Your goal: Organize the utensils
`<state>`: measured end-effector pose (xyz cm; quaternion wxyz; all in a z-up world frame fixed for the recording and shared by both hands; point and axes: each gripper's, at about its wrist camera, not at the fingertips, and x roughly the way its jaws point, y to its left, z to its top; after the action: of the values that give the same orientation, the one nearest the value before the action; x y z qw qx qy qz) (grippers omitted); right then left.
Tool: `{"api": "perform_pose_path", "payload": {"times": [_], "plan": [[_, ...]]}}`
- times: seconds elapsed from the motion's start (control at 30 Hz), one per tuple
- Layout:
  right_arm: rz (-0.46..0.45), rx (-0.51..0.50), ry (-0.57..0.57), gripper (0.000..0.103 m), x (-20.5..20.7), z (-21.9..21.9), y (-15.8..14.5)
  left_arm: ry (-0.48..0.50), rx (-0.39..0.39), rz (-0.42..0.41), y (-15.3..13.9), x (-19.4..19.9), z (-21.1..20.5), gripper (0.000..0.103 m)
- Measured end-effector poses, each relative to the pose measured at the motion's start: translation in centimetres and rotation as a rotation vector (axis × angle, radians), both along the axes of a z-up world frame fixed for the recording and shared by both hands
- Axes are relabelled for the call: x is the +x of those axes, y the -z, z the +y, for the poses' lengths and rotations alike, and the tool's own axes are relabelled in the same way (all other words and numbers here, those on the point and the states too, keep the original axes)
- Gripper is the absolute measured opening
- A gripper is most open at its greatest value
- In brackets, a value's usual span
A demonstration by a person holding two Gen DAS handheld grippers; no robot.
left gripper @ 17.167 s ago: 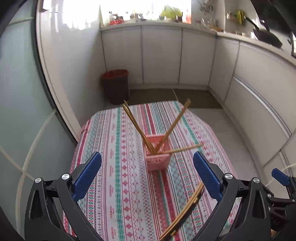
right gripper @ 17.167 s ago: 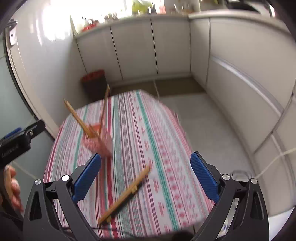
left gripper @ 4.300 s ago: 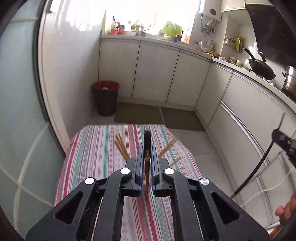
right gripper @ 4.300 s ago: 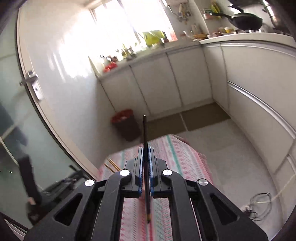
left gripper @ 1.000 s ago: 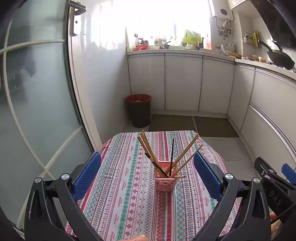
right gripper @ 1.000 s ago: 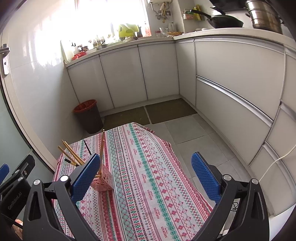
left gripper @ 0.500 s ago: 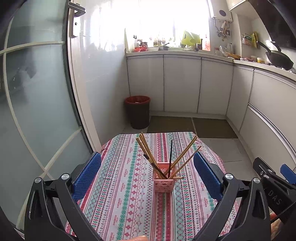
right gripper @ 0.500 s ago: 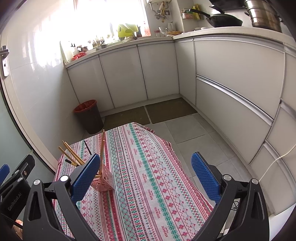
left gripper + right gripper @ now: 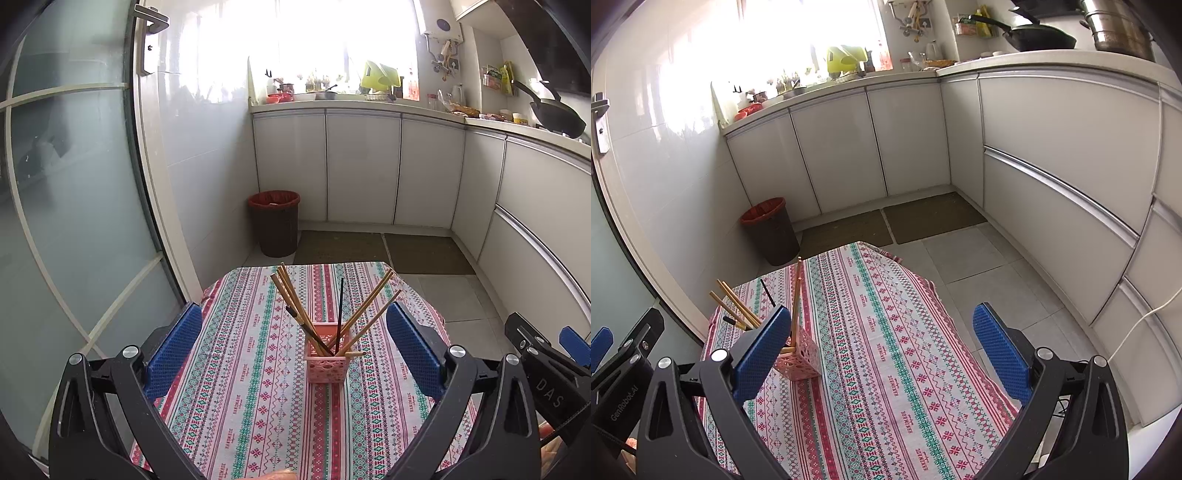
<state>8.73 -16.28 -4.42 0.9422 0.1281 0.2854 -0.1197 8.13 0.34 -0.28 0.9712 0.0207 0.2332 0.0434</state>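
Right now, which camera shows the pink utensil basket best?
The left wrist view: the pink basket stands centred and unobstructed, with its chopsticks fanned out. In the right wrist view the right gripper's finger covers part of it.

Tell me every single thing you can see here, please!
Basket: one, pink, on the table, middle.
Wooden chopsticks: several, tan, leaning in the basket.
Dark chopsticks: two, black, in the basket.
Tablecloth: one, red, green and white stripes, covering the table.
Bin: one, dark with red rim, on the floor by the wall.
Floor mats: two, brown, before the cabinets.
Cabinets: white, along the walls.
Wok: one, black, on the counter.
Left gripper: one, black with blue pads, open.
Right gripper: one, same colours, open.
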Motion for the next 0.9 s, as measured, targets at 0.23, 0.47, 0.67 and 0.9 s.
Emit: {"api": "perform_pose_path", "payload": {"times": [0.23, 0.47, 0.67, 0.9], "plan": [[0.003, 0.002, -0.002, 0.096, 0.09, -0.11, 0.04, 0.001, 0.004, 0.004, 0.16, 0.14, -0.02, 0.096], [0.009, 0.004, -0.004, 0.096, 0.26, -0.16, 0.15, -0.002, 0.003, 0.008, 0.34, 0.40, 0.18, 0.096], [0.012, 0.005, -0.007, 0.096, 0.38, -0.08, 0.26, -0.004, 0.006, 0.011, 0.39, 0.50, 0.13, 0.096], [0.016, 0.006, -0.010, 0.096, 0.43, 0.05, 0.44, 0.001, 0.024, 0.000, 0.39, 0.47, -0.06, 0.096]]}}
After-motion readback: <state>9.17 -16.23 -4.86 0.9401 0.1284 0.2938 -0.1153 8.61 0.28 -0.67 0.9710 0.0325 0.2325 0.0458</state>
